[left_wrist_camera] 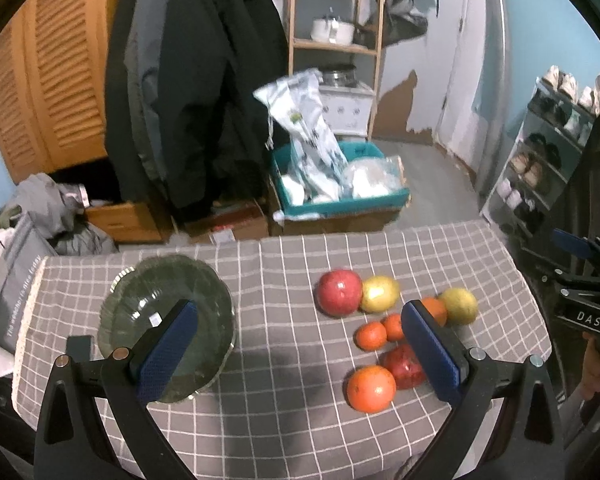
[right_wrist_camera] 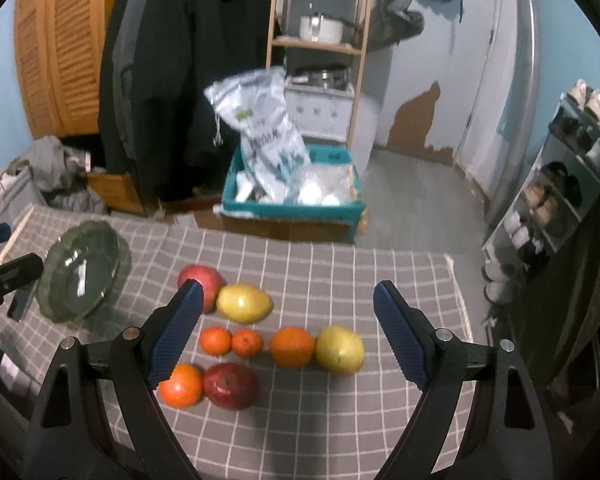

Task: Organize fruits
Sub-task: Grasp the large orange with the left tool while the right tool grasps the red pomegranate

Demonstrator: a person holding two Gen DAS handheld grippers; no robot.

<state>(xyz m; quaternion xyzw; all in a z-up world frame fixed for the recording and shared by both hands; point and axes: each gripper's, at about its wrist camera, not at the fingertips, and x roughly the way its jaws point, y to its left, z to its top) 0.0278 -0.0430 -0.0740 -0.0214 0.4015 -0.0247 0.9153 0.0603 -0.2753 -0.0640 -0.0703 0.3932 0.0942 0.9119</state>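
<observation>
Glass bowl (left_wrist_camera: 168, 324) ahead-left of L gripper (left_wrist_camera: 300, 354), nothing in it. R gripper (right_wrist_camera: 288, 334) over fruit; yellow mango (right_wrist_camera: 244, 303) long axis crosswise. Both grippers spread, holding nothing.

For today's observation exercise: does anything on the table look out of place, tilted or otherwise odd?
Yes. The glass bowl looks tilted, its rim raised on one side rather than level on the checked tablecloth. It holds no fruit; all eight pieces, like the red apple, lie loose beside it.
</observation>
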